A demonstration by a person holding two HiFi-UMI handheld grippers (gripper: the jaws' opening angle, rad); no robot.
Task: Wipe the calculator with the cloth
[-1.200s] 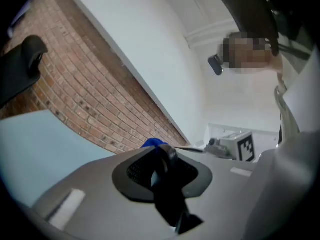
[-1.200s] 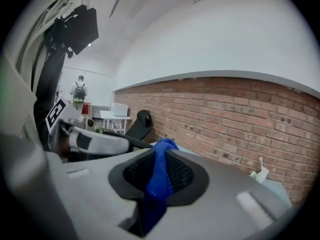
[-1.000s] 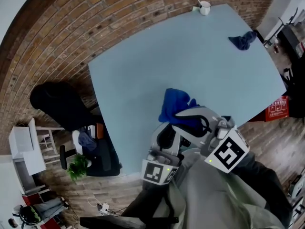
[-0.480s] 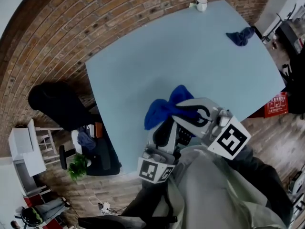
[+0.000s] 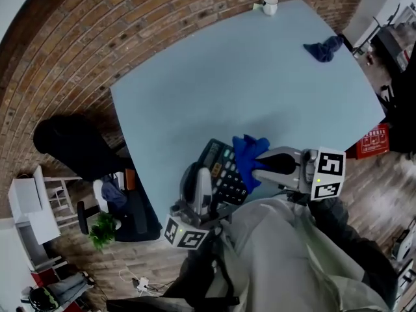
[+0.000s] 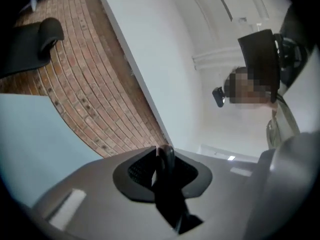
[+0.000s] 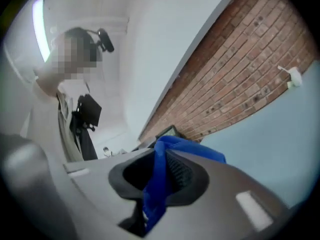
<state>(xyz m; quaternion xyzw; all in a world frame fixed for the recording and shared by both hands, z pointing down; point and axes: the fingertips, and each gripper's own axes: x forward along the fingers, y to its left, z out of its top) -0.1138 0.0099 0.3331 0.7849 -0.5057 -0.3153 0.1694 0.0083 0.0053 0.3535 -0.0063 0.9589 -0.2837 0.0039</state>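
Firmly, the right tool (image 7: 161,170) pinches a blue cloth (image 5: 247,153), while the left tool (image 6: 163,159) is clamped on the edge of a dark calculator (image 5: 220,169). The cloth lies against the calculator's right side, at the near edge of the pale desk (image 5: 247,77). Far across it sit a second cloth (image 5: 323,47) and a white cup (image 5: 268,5).

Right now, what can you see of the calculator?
The calculator is a dark, plastic-looking slab with rows of pale keys, display end away. It is tilted over the table's near edge, one edge clamped in the left gripper. The blue cloth, held by the right gripper, covers its right side.
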